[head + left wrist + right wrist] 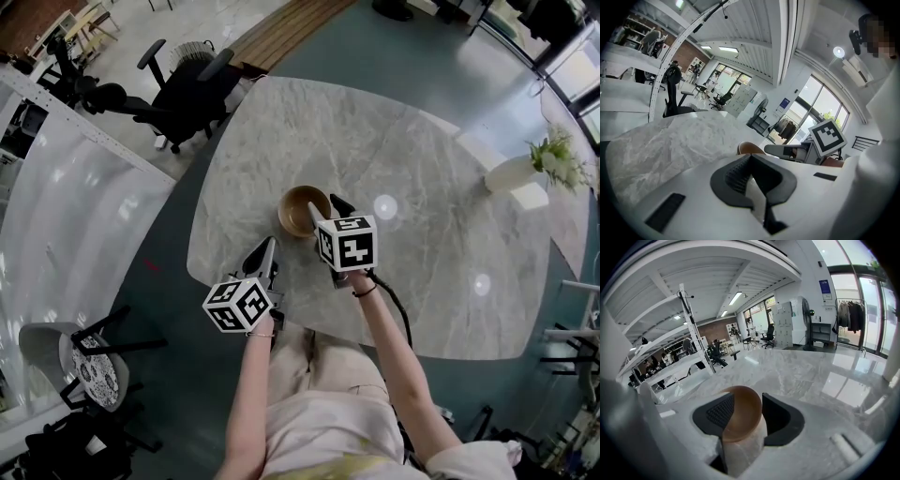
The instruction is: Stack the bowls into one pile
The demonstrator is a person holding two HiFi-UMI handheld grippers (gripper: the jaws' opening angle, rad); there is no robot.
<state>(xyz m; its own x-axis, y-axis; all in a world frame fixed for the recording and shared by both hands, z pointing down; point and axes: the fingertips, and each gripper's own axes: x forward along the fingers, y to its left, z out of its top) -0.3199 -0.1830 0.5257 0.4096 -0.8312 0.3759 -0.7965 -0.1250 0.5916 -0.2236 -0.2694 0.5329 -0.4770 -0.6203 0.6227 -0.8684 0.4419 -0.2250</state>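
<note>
The right gripper (747, 399) has its black ribbed fingers (719, 413) spread apart, and the round brown wooden bowl (743, 420) fills the gap between them. The left pad overlaps the bowl's side and the right pad's inner edge lines up with its other side. Whether either pad actually presses on the wood cannot be told. In the head view this gripper (326, 208) reaches over the bowl's (298, 211) right rim, one finger over the hollow and the other outside the wall. Its white cube with black square markers (347, 244) sits just behind.

The left gripper (750, 159) has its fingers (738, 176) closed tip to tip, with nothing held between them. Past the tips, the bowl's brown edge (751, 147) shows on the stone, with the right gripper's marker cube (827, 136) beside it. From above, the left gripper (266, 253) hangs over the near table edge, near the bowl but apart from it, its own marker cube (239, 305) towards the person.

The bowl stands upright on the grey marble-patterned table (422, 169), towards the near side. A white pot with a green plant (520, 169) stands well apart at the right edge. A black office chair (183, 94) is beyond the table's far left corner.
</note>
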